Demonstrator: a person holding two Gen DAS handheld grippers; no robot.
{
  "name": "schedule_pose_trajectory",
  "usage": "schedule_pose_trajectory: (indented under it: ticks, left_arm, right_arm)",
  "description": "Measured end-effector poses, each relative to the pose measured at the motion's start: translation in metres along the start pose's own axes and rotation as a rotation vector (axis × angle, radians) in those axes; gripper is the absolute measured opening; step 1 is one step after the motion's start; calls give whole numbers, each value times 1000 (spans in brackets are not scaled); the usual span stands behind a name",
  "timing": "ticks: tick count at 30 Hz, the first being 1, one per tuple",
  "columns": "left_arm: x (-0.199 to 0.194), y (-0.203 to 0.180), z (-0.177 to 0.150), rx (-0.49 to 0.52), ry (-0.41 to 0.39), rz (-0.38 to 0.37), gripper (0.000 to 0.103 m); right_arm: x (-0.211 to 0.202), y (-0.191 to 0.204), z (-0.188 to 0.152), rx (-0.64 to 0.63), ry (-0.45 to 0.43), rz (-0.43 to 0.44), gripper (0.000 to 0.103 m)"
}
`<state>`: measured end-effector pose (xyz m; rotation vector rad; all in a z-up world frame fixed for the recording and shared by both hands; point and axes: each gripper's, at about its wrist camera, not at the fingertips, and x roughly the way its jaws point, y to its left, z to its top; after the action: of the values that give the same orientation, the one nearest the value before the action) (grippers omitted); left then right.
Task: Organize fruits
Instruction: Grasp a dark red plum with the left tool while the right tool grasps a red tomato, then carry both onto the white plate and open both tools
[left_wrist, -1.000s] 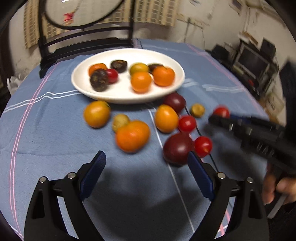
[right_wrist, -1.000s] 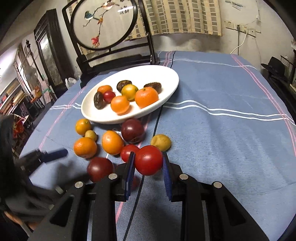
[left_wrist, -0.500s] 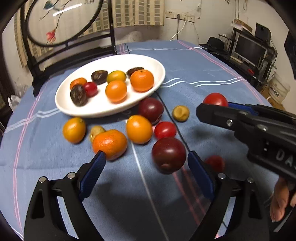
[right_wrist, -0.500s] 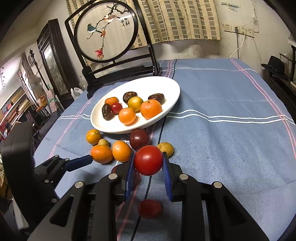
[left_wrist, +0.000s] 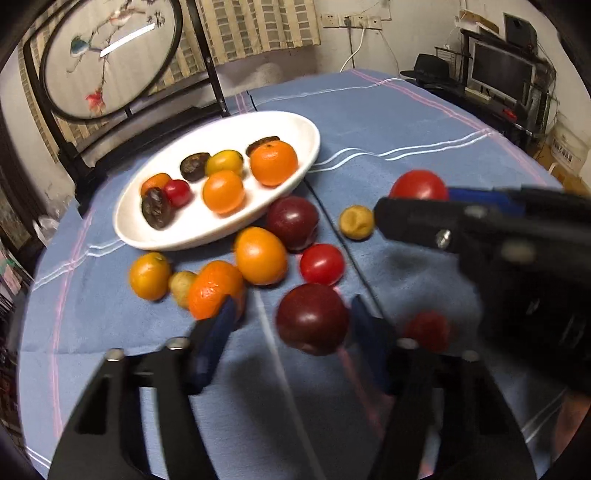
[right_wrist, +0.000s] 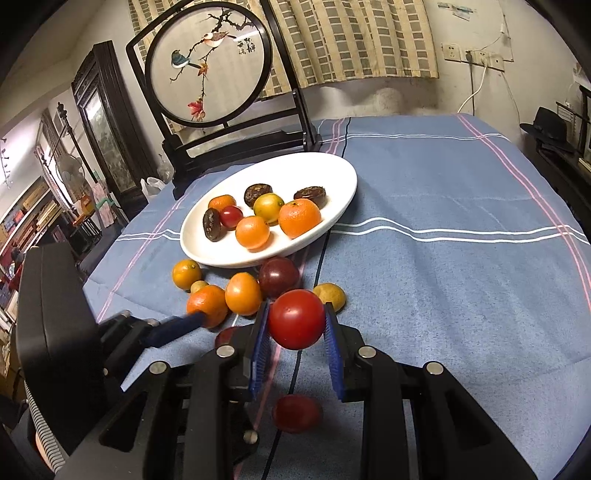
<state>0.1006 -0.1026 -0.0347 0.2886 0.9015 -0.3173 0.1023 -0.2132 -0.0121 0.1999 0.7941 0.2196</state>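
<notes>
Blue tablecloth (right_wrist: 443, 280) is bearing scattered fruit; right gripper (right_wrist: 295, 326) is clamping a red tomato (right_wrist: 295, 319), while left gripper (left_wrist: 290, 326) has been closing around a dark plum (left_wrist: 312, 317), right pad seemingly touching, left pad apart; an off-centre squeeze could roll it away.

Indoor artificial light is moderate and warm, coming from above. A bright streak of glare lies across the round glass screen (left_wrist: 110, 55) in the left wrist view. The white plate (right_wrist: 343, 192) is the brightest surface and shows no blown highlights. Soft dark shadows fall on the blue tablecloth (right_wrist: 461, 288) beneath the tools. The left wrist view is motion-blurred, most at the near fruit and the black tool bodies; the right wrist view is sharp. Both show strong fisheye curvature and black corner vignetting.
</notes>
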Motion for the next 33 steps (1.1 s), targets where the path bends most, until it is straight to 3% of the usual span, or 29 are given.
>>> schedule_pose_trajectory:
  ticks: [1, 3, 7, 13, 20, 23, 26, 33]
  left_arm:
    - [5, 1, 2, -34, 38, -35, 41]
    - [15, 3, 3, -81, 83, -53, 41]
    - [17, 12, 3, -111, 81, -88, 40]
    - [9, 14, -4, -103, 56, -105, 38]
    - [-34, 49, -5, -123, -44, -110, 38]
    - [-47, 75, 8, -144, -92, -76, 38]
    - [-46, 102, 28, -181, -107, -46, 38]
    - [13, 142, 72, -268, -46, -53, 38]
  right_arm:
    - [1, -1, 0, 3, 3, -7, 29]
    - [2, -4, 1, 14, 7, -5, 29]
    - [0, -5, 1, 13, 1, -5, 29]
    - [3, -5, 1, 13, 6, -16, 29]
    - [3, -7, 0, 26, -15, -27, 29]
    - [3, -1, 6, 20, -7, -29, 29]
    - [5, 19, 20, -66, -9, -15, 29]
    - [53, 40, 77, -169, -3, -45, 29]
